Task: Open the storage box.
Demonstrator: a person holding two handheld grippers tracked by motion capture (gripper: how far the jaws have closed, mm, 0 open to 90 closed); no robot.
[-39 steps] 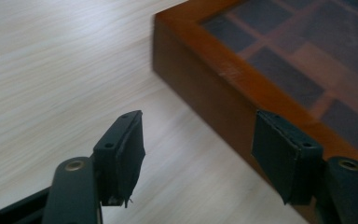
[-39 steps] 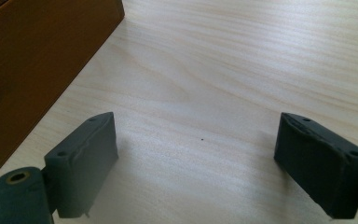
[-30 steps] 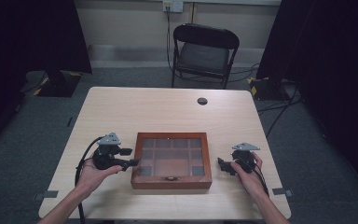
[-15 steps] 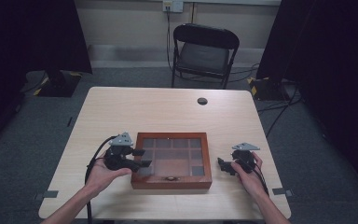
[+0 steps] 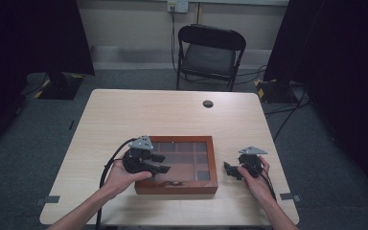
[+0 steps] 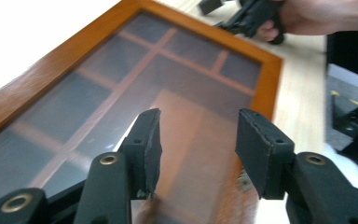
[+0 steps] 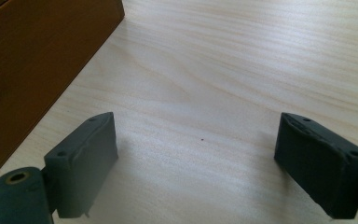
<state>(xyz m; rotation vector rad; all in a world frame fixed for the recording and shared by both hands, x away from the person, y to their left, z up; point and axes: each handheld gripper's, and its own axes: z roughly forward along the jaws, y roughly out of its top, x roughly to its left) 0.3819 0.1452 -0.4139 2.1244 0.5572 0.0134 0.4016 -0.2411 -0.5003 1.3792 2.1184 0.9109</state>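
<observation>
High view: wooden box [image 5: 177, 187], glass lid shut, dark compartments inside.

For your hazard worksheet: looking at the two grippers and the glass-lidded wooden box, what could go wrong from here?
1. The left gripper hangs over the box's glass lid, jaws just closing on nothing; pressing down could scratch or crack the pane.
2. The box sits near the table front edge; a push might slide it off.
3. The right gripper rests open beside the box, not steadying it.
</observation>
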